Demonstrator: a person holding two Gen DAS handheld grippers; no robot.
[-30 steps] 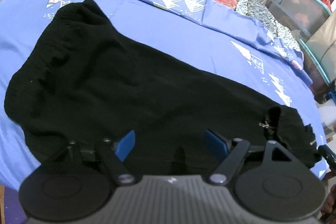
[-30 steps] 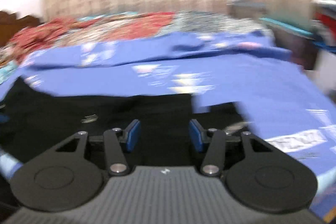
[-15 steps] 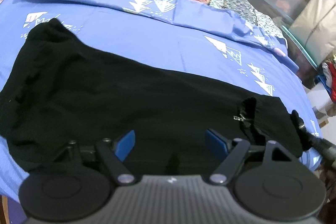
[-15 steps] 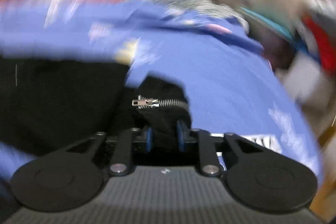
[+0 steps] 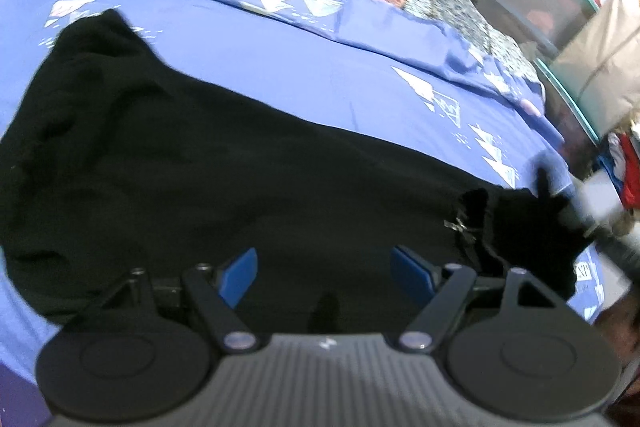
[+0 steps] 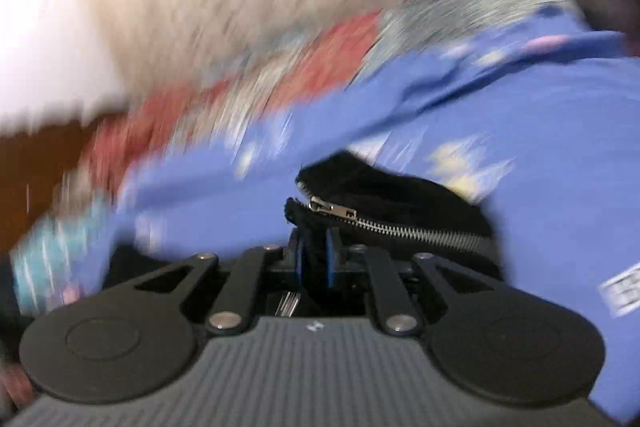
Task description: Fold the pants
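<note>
Right gripper (image 6: pixel 315 261) — clamped on pants (image 5: pixel 224 187) hem beside zipper (image 6: pixel 400 227). Left gripper (image 5: pixel 324 273) — agape above cloth. Advice: lift hem evenly, keep zipper clear of pads.

The left gripper (image 5: pixel 324 273) has its blue pads (image 5: pixel 239 275) spread wide, nothing between them. The right gripper (image 6: pixel 315 261) has its pads (image 6: pixel 330 259) pressed nearly together, pinching black cloth, with its view tilted and blurred.
</note>
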